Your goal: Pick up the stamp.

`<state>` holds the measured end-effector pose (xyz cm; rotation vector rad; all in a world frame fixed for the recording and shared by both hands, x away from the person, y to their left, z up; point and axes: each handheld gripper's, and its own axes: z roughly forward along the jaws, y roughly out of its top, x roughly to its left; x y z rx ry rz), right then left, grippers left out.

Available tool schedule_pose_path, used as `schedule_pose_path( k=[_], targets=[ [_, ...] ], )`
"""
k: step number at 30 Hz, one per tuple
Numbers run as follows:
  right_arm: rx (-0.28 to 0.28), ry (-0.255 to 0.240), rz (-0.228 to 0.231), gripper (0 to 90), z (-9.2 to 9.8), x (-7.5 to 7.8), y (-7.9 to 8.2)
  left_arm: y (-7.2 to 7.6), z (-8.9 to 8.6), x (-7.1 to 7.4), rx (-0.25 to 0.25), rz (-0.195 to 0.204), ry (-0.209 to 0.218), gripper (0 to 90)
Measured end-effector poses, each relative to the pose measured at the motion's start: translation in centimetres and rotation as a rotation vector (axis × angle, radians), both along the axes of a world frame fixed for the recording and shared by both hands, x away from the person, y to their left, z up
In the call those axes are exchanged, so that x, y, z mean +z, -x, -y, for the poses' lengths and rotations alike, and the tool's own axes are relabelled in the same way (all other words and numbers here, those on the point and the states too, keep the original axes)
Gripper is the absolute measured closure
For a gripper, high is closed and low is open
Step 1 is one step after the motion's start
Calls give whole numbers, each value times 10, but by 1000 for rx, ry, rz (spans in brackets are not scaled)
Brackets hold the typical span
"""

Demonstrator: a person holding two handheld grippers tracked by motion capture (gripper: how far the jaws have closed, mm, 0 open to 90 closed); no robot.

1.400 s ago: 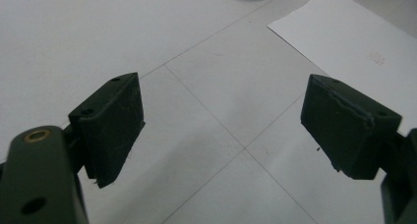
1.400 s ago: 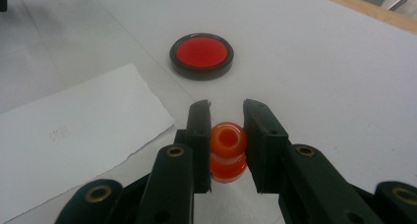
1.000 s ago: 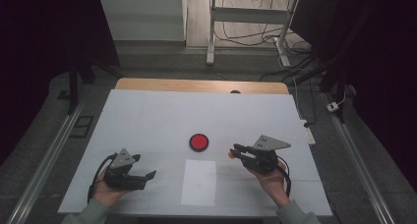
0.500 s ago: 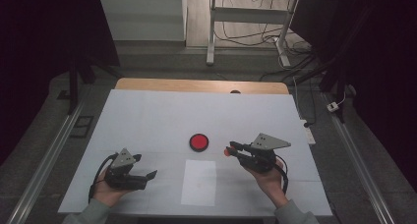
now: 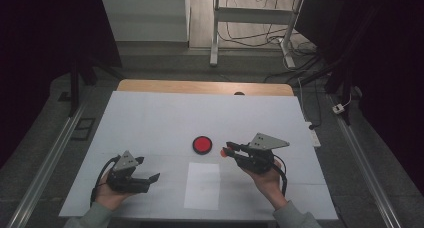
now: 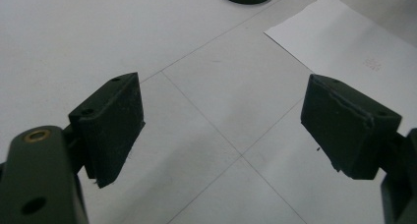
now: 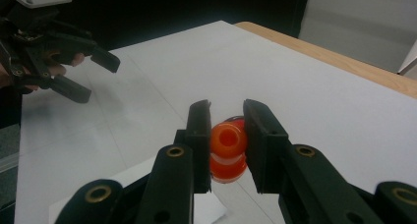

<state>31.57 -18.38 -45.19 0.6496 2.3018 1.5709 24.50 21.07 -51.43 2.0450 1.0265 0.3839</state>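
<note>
On a white-covered table (image 5: 150, 118), a person's right gripper (image 5: 226, 151) clamps a small orange knob-like piece (image 7: 227, 141) just above the surface beside a shallow black dish (image 5: 202, 145), while the left gripper (image 5: 150, 179) rests with jaws spread and empty near a white sheet of paper (image 5: 202, 185). The dish shows a red inside and nothing loose in it. To seat the piece cleanly, the grip is best kept firm and level, centred over the dish before lowering.

Orange piece with a pale band (image 7: 227, 153) between black right gripper (image 7: 226, 135) pads; red disc with black rim (image 5: 202, 144); white paper sheet (image 5: 202, 185) on pale grey table (image 5: 150, 118) with tan wooden edge; left gripper (image 5: 150, 178) black
</note>
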Motion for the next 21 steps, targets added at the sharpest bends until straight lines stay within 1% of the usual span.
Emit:
schedule_pose_path(
  k=[9,12,14,16,19,20,21],
  targets=[
    [24,1,2,728,-13,1,-1,0,0,0,-2,0,2,165],
    [34,-6,-2,728,-19,1,-1,0,0,0,-1,1,5,165],
    [42,-2,-5,727,-22,1,-2,0,-1,0,4,0,11,165],
    [57,-18,-19,727,-28,0,-3,0,-2,0,8,0,20,164],
    [73,-15,-26,728,-35,-1,-4,-1,-2,1,14,3,35,164],
    [73,-15,-26,728,-35,-1,-4,-1,-2,1,11,3,35,164],
    [82,-9,-24,728,-39,-2,-4,-1,-2,1,8,4,33,164]
  ],
)
